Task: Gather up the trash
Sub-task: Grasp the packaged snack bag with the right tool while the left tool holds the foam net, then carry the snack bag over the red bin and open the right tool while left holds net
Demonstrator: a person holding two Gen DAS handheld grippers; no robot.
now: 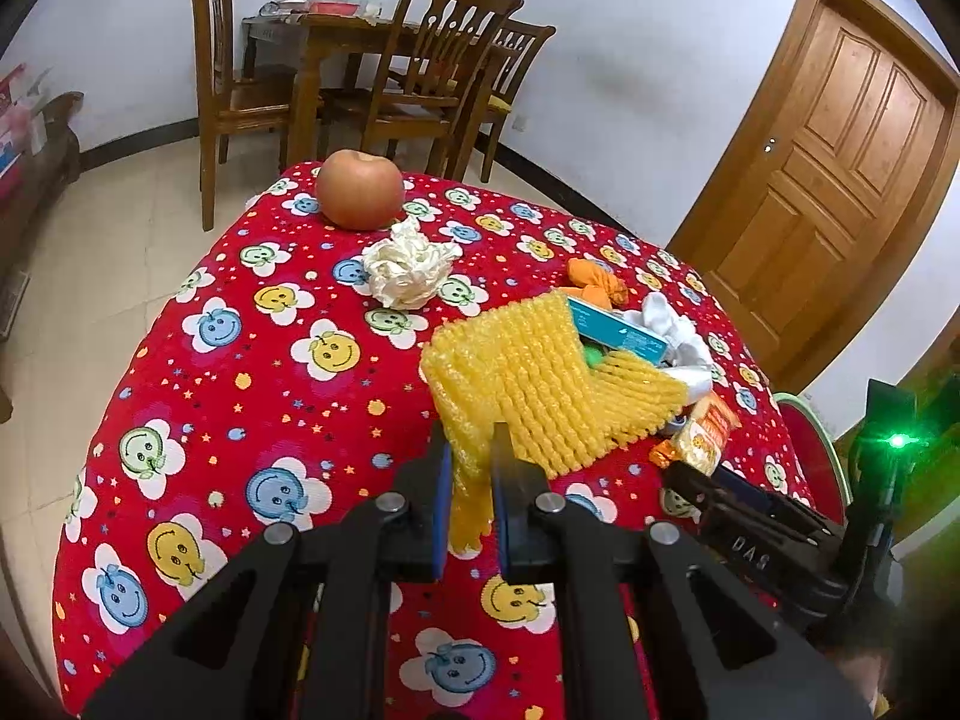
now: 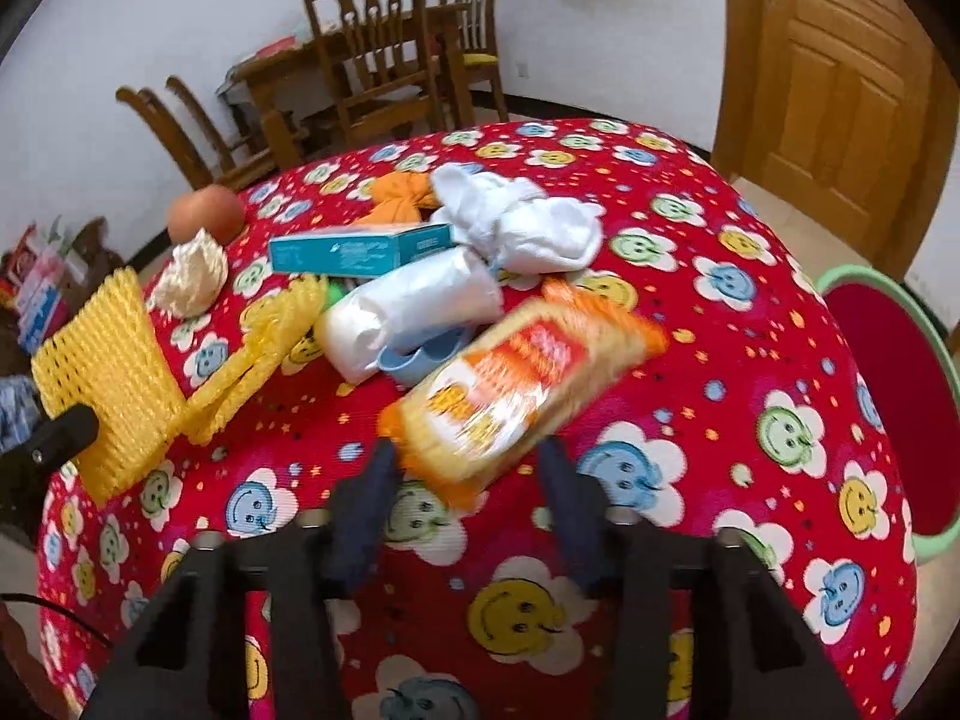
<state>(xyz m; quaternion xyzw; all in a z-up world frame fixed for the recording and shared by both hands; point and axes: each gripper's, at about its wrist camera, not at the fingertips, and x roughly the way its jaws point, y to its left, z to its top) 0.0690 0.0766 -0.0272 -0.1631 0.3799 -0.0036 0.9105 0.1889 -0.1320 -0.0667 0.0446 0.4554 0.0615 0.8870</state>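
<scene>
Right claw (image 2: pixel 465 468) is over the near edge of the desk (image 2: pixel 750 360), its jaws apart on either side of the orange snack wrapper (image 2: pixel 516 384). The frame is blurred, so I cannot tell whether the pads touch it. The wrapper's near end lies between the jaws; its long axis runs up and to the right, slanted across the claw's line rather than along it. Left claw (image 1: pixel 471 462) is clamped on the yellow foam net (image 1: pixel 528 384), lifting its near edge. The right hand is plainly nearer the wrapper. The green-rimmed bin (image 2: pixel 864 276) stands off the desk's right side, probably the drop point.
</scene>
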